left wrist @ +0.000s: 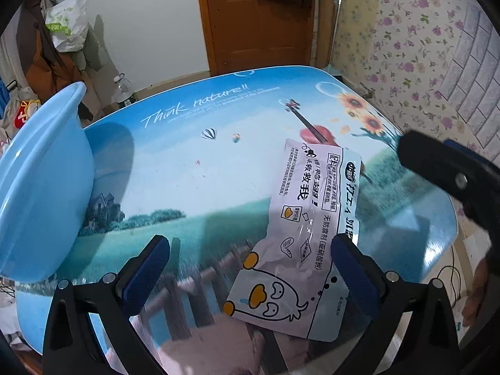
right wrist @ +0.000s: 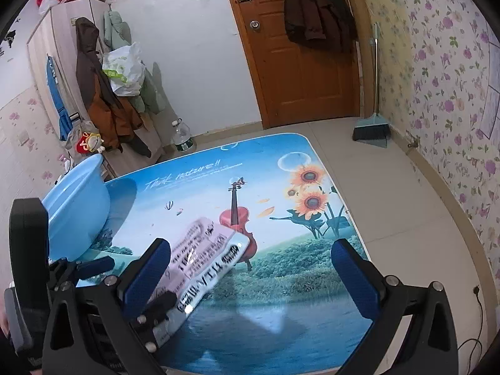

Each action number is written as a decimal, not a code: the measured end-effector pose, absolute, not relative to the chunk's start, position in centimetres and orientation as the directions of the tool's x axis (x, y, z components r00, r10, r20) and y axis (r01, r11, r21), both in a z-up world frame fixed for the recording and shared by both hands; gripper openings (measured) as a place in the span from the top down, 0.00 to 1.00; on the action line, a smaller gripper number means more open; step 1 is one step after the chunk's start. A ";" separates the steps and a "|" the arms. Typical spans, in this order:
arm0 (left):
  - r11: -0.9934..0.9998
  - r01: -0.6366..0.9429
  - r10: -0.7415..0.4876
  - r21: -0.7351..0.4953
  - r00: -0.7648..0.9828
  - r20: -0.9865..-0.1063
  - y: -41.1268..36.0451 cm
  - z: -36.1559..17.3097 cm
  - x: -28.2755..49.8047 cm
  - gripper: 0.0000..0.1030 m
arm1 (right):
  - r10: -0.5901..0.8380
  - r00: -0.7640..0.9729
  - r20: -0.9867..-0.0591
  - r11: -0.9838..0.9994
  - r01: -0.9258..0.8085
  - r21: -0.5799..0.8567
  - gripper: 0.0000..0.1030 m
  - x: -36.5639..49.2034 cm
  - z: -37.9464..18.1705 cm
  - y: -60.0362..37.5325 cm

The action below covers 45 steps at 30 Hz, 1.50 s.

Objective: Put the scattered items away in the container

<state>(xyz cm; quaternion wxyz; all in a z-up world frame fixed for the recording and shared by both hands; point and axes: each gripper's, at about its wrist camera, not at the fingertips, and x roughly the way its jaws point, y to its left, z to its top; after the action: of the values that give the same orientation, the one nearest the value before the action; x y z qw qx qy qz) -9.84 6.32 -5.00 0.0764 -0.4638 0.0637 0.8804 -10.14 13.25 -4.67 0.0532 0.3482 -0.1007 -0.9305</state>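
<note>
Your surface (left wrist: pixel 193 193) is a glossy top printed with blue sky, green fields, sunflowers, a red violin and the words "Think nature!!", set in a room with floral wallpaper and a brown wooden door (right wrist: pixel 300 72).

The flat white plastic snack packet with a cartoon duck and black Chinese print (left wrist: pixel 300 237) lies on the near right part of that surface, its duck end nearest you. Your left gripper (left wrist: pixel 250 268) hovers low over it with the jaws spread wide, holding nothing; the right blue pad (left wrist: pixel 353 275) sits over the packet's right edge, though you cannot tell whether it touches. From the right wrist view the same packet (right wrist: pixel 203 256) appears beside the left device.

Your right gripper (right wrist: pixel 250 268) is raised above the surface, jaws also wide and empty.

The round light-blue plastic basin (left wrist: pixel 40 193) stands at the left edge, well apart from the packet.
</note>
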 end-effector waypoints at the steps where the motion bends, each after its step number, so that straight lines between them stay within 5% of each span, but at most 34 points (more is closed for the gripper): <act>1: -0.979 -0.201 0.079 0.043 -0.558 -0.826 6.4 -5.0 -9.5 0.00 | -0.168 -0.754 -0.635 -0.975 0.031 0.221 0.00 -10.0 -4.6 13.2; 45: -0.941 -0.329 0.106 0.083 -0.518 -0.849 6.8 -4.3 -3.4 0.00 | -0.139 -0.746 -0.651 -0.978 0.001 0.208 0.00 -5.9 -4.3 13.5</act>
<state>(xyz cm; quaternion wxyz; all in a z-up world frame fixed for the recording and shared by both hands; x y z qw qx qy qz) -3.43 6.81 -4.29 0.1260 -0.4746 0.1174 0.8632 -5.94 13.53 -4.25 0.0377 0.3544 -0.0975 -0.9292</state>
